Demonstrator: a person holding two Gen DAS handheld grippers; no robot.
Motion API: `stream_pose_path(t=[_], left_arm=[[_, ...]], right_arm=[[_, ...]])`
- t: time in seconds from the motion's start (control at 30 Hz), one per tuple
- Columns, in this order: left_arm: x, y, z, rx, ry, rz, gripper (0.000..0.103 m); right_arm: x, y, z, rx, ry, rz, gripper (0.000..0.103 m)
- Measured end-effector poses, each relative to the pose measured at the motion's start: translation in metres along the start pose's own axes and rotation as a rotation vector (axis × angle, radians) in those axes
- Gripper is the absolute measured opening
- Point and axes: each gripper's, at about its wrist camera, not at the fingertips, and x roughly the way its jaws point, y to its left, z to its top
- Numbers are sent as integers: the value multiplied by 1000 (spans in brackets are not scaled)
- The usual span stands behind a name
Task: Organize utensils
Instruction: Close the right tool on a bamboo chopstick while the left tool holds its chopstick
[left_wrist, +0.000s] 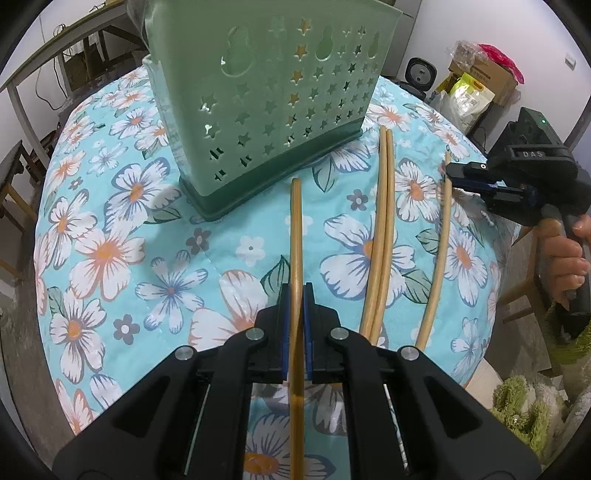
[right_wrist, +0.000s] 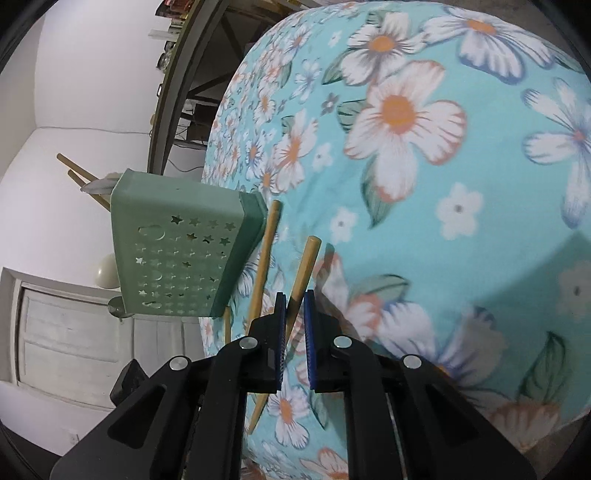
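Holder (left_wrist: 273, 110): I see it upright on the floral cloth (left_wrist: 110, 258), the chopsticks' destination.
Left gripper (left_wrist: 295, 306): I have it clamped on one chopstick (left_wrist: 296, 229), aimed holderward.
Pair (left_wrist: 380, 236): lying loose, awaiting pickup.
Right gripper (right_wrist: 294, 310): nearly closed around the far-right chopstick (right_wrist: 304, 269); grip unclear.

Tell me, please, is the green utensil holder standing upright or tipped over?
Upright: the green utensil holder stands on its dark base on the floral tablecloth, open top upward.

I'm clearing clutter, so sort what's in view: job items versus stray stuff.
Job:
left gripper, shut on one chopstick
right gripper, closing on another chopstick
chopstick pair
green holder

Lying about:
cardboard box
yellow bag
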Motion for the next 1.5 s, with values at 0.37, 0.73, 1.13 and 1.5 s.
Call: stream_pose_path(t=[0.37,0.73,1.13,1.5], left_arm=[[8,-4,17,58,32,19,13],[29,-8,50,97,36,46,14],[39,-18,61,115,9,120,11],[26,-22,65,122,-20,138,6]], right_arm=[[-3,2,-3,-45,-9,-42,19],[3,2,4,-39,-38,-55,20],[5,-4,6,-11,-79,-59,11],[-9,0,7,-38,-93,-18,11]])
